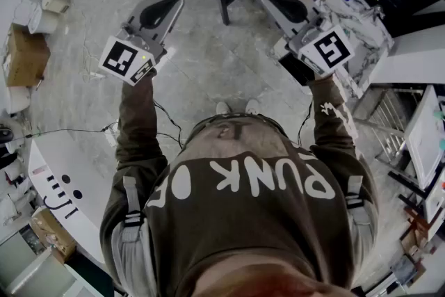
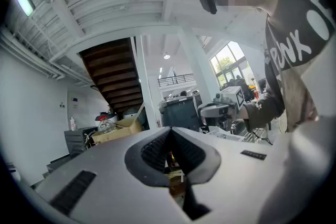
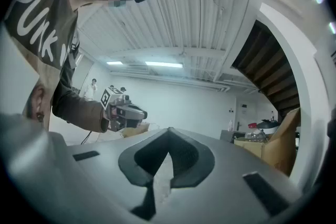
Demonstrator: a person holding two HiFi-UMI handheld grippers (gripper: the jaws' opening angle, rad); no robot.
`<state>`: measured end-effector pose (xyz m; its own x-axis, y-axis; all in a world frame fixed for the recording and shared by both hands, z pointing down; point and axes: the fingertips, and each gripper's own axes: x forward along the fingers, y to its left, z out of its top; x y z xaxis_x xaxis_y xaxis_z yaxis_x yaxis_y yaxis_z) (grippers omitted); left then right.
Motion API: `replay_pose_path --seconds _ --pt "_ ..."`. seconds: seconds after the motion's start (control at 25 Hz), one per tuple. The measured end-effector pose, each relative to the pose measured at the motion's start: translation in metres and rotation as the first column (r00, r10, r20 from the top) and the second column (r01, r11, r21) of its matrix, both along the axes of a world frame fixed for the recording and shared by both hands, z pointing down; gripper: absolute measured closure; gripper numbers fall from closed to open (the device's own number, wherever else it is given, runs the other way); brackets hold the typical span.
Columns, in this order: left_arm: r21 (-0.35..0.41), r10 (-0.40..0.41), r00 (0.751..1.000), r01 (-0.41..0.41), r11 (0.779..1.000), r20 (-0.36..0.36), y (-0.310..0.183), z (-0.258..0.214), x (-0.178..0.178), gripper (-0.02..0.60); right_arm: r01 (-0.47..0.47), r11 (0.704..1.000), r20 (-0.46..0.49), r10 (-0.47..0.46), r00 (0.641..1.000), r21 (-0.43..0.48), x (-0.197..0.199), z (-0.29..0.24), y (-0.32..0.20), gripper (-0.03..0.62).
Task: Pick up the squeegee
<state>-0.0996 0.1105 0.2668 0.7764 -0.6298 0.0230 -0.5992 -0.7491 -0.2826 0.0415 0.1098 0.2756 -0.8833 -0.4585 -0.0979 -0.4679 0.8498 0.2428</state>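
Pick not started: left gripper [image 1: 169, 5] and right gripper [image 1: 280, 1] are both held level above the floor [image 1: 201, 62], jaws together and empty, squeegee in no view, so next probably find it, then open one gripper.

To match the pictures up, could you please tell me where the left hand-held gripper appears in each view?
Head view: the left hand-held gripper is upper left.
Left gripper view: that hand-held gripper fills the bottom centre.
Right gripper view: that hand-held gripper is left of centre.
Shared landmark: the brown printed shirt.
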Motion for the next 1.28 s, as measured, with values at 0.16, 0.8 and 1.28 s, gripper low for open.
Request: replay_pose_path --seconds 0.16,0.8,1.28 --pt "0.003 -0.004 1.000 0.004 1.000 0.000 0.001 0.000 0.001 0.578 0.004 1.000 -0.006 -0.004 1.000 -0.002 0.001 0.002 0.000 0.586" --pt "-0.010 -0.002 1.000 0.002 1.000 -0.003 0.001 0.004 0.003 0.578 0.011 0.999 -0.012 -0.011 1.000 -0.030 0.004 0.011 -0.001 0.583" --pt "-0.012 -0.005 1.000 0.005 1.000 -0.002 0.001 0.004 0.001 0.578 0.016 0.998 0.000 -0.017 1.000 -0.055 0.000 0.013 -0.003 0.545"
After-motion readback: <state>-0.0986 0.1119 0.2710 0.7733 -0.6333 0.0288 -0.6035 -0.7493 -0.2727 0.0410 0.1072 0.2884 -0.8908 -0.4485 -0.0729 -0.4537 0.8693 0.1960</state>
